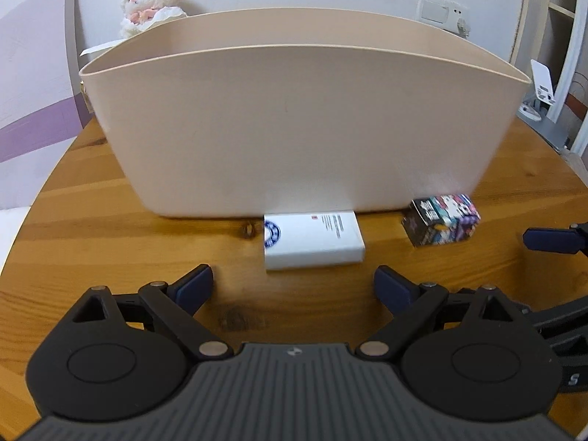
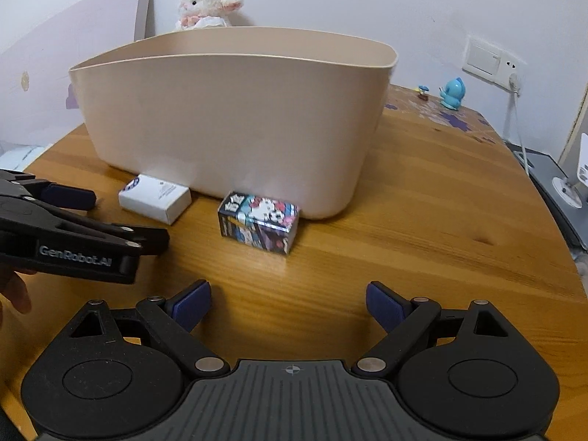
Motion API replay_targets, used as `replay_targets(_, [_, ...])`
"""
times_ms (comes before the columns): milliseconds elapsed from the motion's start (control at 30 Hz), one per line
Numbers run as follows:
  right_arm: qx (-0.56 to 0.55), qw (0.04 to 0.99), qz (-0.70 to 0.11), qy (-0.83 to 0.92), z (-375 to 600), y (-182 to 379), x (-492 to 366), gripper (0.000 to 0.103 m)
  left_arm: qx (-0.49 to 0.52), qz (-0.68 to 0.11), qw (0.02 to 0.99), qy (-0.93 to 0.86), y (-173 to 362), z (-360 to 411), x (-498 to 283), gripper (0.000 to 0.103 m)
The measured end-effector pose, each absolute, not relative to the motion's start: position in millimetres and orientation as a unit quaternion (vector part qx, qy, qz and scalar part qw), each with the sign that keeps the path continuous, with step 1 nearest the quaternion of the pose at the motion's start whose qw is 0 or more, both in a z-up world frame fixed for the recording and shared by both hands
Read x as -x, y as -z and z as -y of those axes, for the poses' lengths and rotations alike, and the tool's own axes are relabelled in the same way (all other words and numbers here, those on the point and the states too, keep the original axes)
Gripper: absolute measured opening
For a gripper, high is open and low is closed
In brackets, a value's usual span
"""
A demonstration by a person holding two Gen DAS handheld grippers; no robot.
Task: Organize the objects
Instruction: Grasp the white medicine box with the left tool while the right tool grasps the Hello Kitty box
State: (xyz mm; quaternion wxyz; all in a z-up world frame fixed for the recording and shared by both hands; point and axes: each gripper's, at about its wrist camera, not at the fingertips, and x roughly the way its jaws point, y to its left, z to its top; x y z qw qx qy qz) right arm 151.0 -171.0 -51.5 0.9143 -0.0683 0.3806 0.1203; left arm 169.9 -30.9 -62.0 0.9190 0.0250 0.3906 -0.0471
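Since the white box (image 1: 312, 240) lies flat against the beige bin (image 1: 294, 128), we risk shoving it under the wall rather than gripping it. Our left gripper (image 1: 294, 286) and right gripper (image 2: 288, 305) stand wide, seemingly empty, the patterned box (image 2: 259, 222) ahead.

We hold our left gripper (image 1: 293, 286) and right gripper (image 2: 288, 307) side by side, jaws spread wide, both empty.

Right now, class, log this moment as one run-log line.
left tongs: open, empty | right tongs: open, empty | white box, patterned box: on table beside beige bin
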Motion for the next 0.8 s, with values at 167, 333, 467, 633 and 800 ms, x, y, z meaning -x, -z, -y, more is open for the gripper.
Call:
replay_targets(167, [0.064,0.919,-0.37,-0.123,167,54,-158,0.094,-0.022,-0.386,0.921,0.041,64,32,-184,0.1])
replay_targets(333, [0.059,0.923,-0.359,-0.125,159,58,-166,0.094,-0.019,-0.381,0.924,0.034,65,32,-195,0.101])
replay_targets(467, [0.053,0.928,-0.349,-0.119,152,60,-172,0.093,-0.013,-0.372,0.928,0.02,66,30,-197,0.101])
replay_targets(633, [0.05,0.932,-0.337,-0.123,147,59,-171,0.076,-0.006,-0.366,0.931,0.016,65,23,-196,0.093])
replay_targets(800, [0.045,0.932,-0.339,-0.119,146,55,-171,0.049,-0.009,-0.358,0.934,0.013,63,18,-189,0.075])
